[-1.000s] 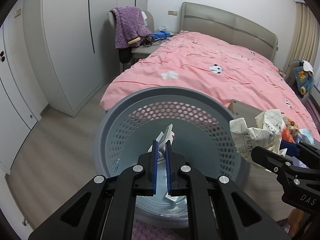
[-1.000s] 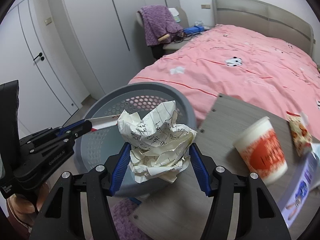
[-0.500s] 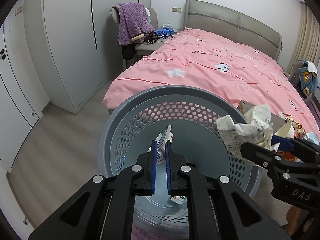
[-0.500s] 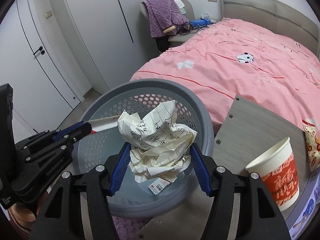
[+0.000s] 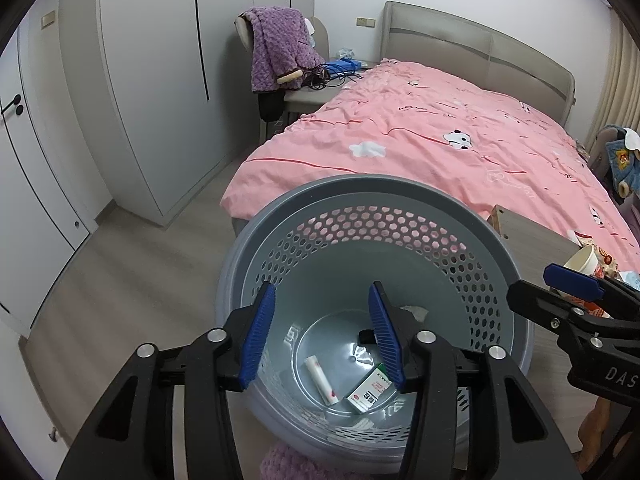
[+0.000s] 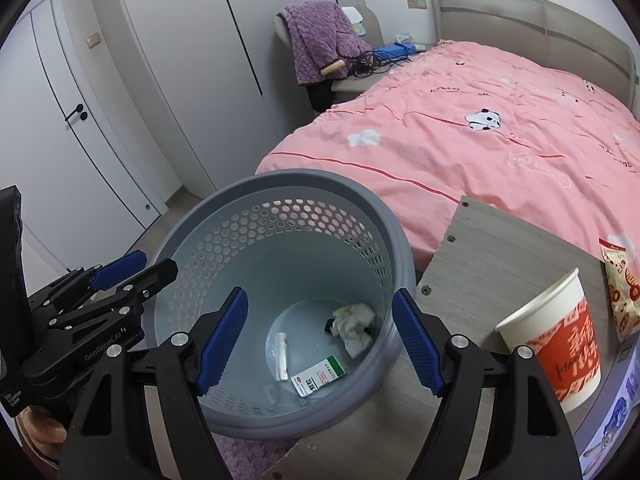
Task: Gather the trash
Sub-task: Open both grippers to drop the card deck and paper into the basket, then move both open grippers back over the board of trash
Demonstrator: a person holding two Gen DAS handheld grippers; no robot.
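Note:
A grey perforated trash basket [image 5: 496, 256] [image 6: 384, 216] stands on the floor between bed and table. Both grippers hang over its mouth with jaws opening and nothing between them: my left gripper [image 5: 322, 312] and my right gripper [image 6: 320, 312]. On the basket's bottom lie a crumpled paper ball [image 6: 354, 326], a small white tube [image 5: 320, 378] [image 6: 282, 354] and a green-and-white box [image 5: 370, 390] [image 6: 320, 374]. On the table to the right stand a red-and-white paper cup [image 6: 560, 344] and a snack packet [image 6: 620, 292].
A wooden tabletop [image 6: 492, 248] sits right of the basket, against a bed with a pink cover [image 6: 480, 128]. A chair with a purple blanket [image 5: 276, 52] stands at the back by white wardrobes [image 5: 152, 80]. A purple rug [image 5: 292, 462] lies under the basket's near edge.
Both grippers opened. The paper ball dropped from the right gripper and the flat wrapper from the left; both now lie in the basket.

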